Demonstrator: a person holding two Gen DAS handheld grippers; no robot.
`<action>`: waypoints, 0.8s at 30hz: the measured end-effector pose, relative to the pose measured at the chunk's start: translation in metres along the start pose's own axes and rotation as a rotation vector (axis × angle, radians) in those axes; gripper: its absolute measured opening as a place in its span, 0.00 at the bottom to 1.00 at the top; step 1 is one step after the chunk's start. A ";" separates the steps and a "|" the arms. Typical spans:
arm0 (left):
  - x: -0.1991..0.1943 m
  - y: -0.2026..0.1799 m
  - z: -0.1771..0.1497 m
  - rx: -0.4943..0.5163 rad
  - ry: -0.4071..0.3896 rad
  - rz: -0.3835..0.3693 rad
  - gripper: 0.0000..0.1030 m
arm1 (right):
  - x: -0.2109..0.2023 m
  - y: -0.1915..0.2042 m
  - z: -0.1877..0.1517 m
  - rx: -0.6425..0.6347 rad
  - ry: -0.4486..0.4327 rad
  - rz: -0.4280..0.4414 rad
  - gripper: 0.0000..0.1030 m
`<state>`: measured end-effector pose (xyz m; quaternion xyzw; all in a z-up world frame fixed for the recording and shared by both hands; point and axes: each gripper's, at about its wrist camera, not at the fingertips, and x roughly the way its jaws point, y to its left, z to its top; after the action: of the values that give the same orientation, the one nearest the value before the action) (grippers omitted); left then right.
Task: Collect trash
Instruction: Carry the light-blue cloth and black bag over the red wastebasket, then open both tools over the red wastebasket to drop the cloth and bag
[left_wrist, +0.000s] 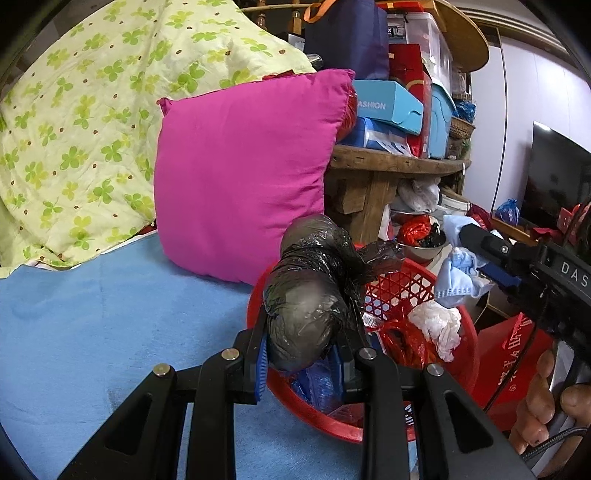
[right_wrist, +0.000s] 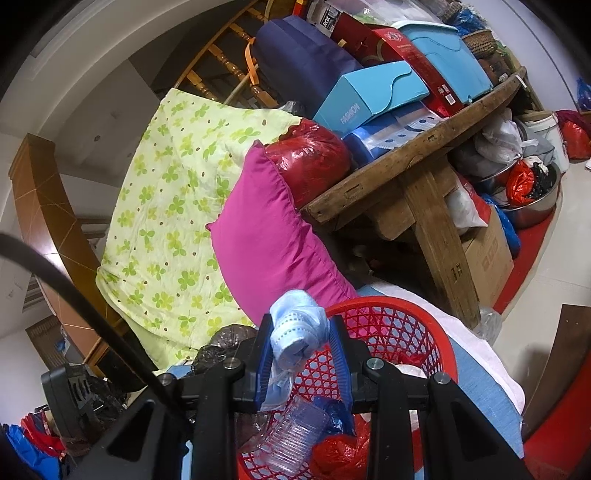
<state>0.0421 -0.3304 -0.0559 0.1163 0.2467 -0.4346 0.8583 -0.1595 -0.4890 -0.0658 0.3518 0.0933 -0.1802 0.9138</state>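
My left gripper (left_wrist: 301, 360) is shut on a crumpled black plastic bag (left_wrist: 314, 288), held over the near rim of a red mesh basket (left_wrist: 399, 291) that stands on a blue sheet. In the left wrist view my right gripper (left_wrist: 456, 240) reaches in from the right above the basket, shut on a light blue face mask (left_wrist: 456, 277). The right wrist view shows that same mask (right_wrist: 299, 326) pinched between the blue pads (right_wrist: 266, 354), with the red mesh basket (right_wrist: 391, 332) just below. Inside the basket lie a clear plastic cup (right_wrist: 291, 439), red plastic and white tissue (left_wrist: 439, 325).
A magenta pillow (left_wrist: 243, 173) and a green clover quilt (left_wrist: 74, 122) lie behind the basket on the blue sheet (left_wrist: 110, 325). A wooden table (right_wrist: 413, 155) piled with boxes stands to the right, with bags and a steel bowl (right_wrist: 535, 203) under it. A hand (left_wrist: 543, 406) holds the right gripper.
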 end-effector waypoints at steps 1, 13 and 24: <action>0.000 0.000 0.000 0.002 0.002 0.001 0.28 | 0.001 0.000 0.000 0.001 0.003 -0.004 0.32; 0.005 0.001 -0.002 0.007 0.019 0.016 0.29 | 0.012 -0.010 -0.004 0.031 0.049 -0.042 0.32; 0.000 0.001 -0.004 0.014 0.008 0.028 0.55 | 0.015 -0.020 -0.003 0.088 0.067 -0.054 0.33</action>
<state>0.0420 -0.3283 -0.0595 0.1275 0.2454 -0.4236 0.8626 -0.1537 -0.5043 -0.0849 0.3951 0.1251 -0.1968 0.8886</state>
